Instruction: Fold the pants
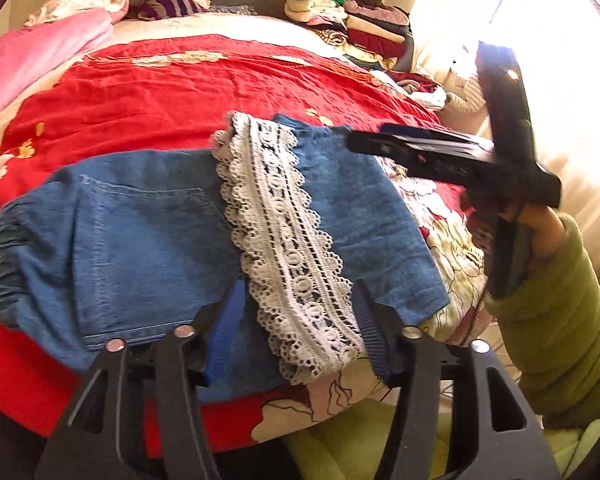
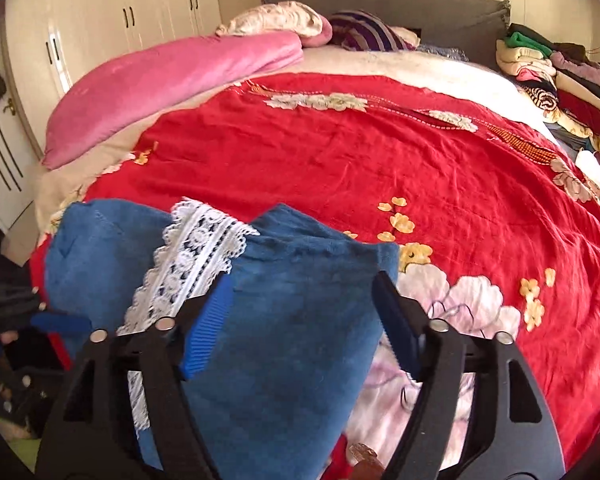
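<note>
- Left wrist view: the folded denim pants (image 1: 172, 240) lie on the red bedspread (image 1: 204, 92), at the near edge of the bed, waistband to the left and a back pocket facing up.
- A white lace trim (image 1: 284, 240) runs diagonally across the fold, from the far edge down toward the camera.
- The left hand-held gripper (image 1: 296, 324) hovers over the near edge of the pants, jaws spread wide, released; the lace end and some denim sit between the fingers, but the pads press on nothing.
- Off to the right, the right hand-held gripper (image 1: 364, 144) pokes in over the far corner of the pants, carried by a hand in a green sleeve (image 1: 556, 320). It's blurred here, so the jaws are hard to read.
- Far right corner of the bed: a stack of folded clothes (image 1: 356, 20).
- Right wrist view: the right hand-held gripper (image 2: 300, 300) has its jaws wide apart, let go, over the blue cloth.
- The pants (image 2: 292, 344) lie between the fingers, lace (image 2: 196, 256) just left.
- A pink blanket (image 2: 160, 80) lies along the far left of the bed, and white wardrobe doors (image 2: 112, 12) stand behind it.
</note>
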